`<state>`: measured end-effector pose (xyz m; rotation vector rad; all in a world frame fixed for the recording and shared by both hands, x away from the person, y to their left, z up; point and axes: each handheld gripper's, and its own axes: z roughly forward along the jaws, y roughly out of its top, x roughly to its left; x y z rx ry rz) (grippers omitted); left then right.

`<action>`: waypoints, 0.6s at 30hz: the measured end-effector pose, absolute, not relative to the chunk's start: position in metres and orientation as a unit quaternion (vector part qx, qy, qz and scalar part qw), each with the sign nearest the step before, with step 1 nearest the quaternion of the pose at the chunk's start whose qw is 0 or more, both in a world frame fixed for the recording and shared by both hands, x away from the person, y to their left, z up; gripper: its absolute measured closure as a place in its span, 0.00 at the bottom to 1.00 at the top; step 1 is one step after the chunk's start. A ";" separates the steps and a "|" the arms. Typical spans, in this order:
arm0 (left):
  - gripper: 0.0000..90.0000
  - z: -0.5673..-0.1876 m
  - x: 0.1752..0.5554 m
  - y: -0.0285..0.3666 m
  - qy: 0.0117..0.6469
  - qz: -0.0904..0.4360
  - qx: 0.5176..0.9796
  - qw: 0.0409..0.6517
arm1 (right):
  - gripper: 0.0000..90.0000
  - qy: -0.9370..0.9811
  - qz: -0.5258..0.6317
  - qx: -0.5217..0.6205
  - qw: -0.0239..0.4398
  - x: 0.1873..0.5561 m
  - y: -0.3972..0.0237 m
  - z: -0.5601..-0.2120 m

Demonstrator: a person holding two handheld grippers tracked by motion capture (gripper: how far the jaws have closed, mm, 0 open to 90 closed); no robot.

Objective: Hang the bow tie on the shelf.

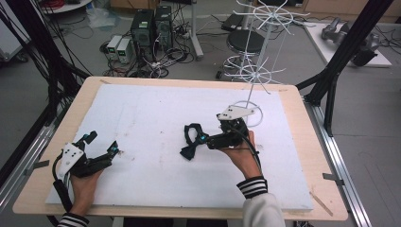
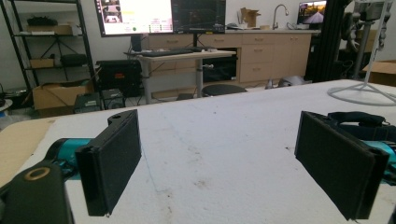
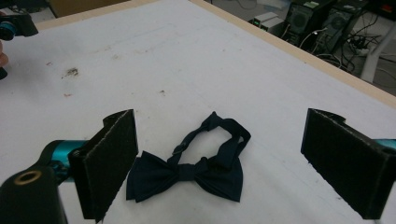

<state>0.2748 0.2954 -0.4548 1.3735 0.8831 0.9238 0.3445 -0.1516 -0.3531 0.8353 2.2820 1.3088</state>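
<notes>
L tongs (image 1: pixel 101 143) jaws wide, R tongs (image 1: pixel 201 140) jaws wide, hands low

High view looks down and forward over my table (image 1: pixel 293 142). My left gripper view skims low across it toward the room; my right tilts down close. All share the white top.
</notes>
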 end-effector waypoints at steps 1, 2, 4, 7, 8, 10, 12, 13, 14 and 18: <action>0.17 -0.455 0.275 0.295 0.380 0.397 0.590 0.592 | 0.11 0.813 0.463 0.301 0.186 0.348 -0.147 -0.353; 0.17 -0.455 0.275 0.295 0.380 0.397 0.590 0.591 | 0.11 0.813 0.461 0.302 0.187 0.349 -0.146 -0.354; 0.17 -0.455 0.275 0.295 0.379 0.397 0.591 0.591 | 0.11 0.812 0.459 0.305 0.191 0.352 -0.144 -0.354; 0.17 -0.455 0.275 0.295 0.380 0.397 0.590 0.591 | 0.11 0.812 0.456 0.310 0.189 0.355 -0.142 -0.354; 0.17 -0.455 0.275 0.295 0.380 0.397 0.590 0.591 | 0.11 0.813 0.454 0.311 0.190 0.357 -0.140 -0.354; 0.17 -0.455 0.275 0.295 0.380 0.398 0.590 0.591 | 0.12 0.819 0.440 0.318 0.189 0.361 -0.136 -0.353; 0.17 -0.455 0.275 0.296 0.379 0.398 0.592 0.590 | 0.12 0.822 0.432 0.318 0.192 0.364 -0.134 -0.354; 0.17 -0.455 0.275 0.295 0.379 0.398 0.591 0.591 | 0.12 0.825 0.424 0.319 0.194 0.366 -0.133 -0.354; 0.17 -0.455 0.275 0.295 0.379 0.398 0.591 0.590 | 0.12 0.831 0.415 0.321 0.185 0.371 -0.128 -0.356; 0.17 -0.455 0.275 0.295 0.380 0.397 0.591 0.591 | 0.12 0.840 0.396 0.324 0.180 0.380 -0.119 -0.361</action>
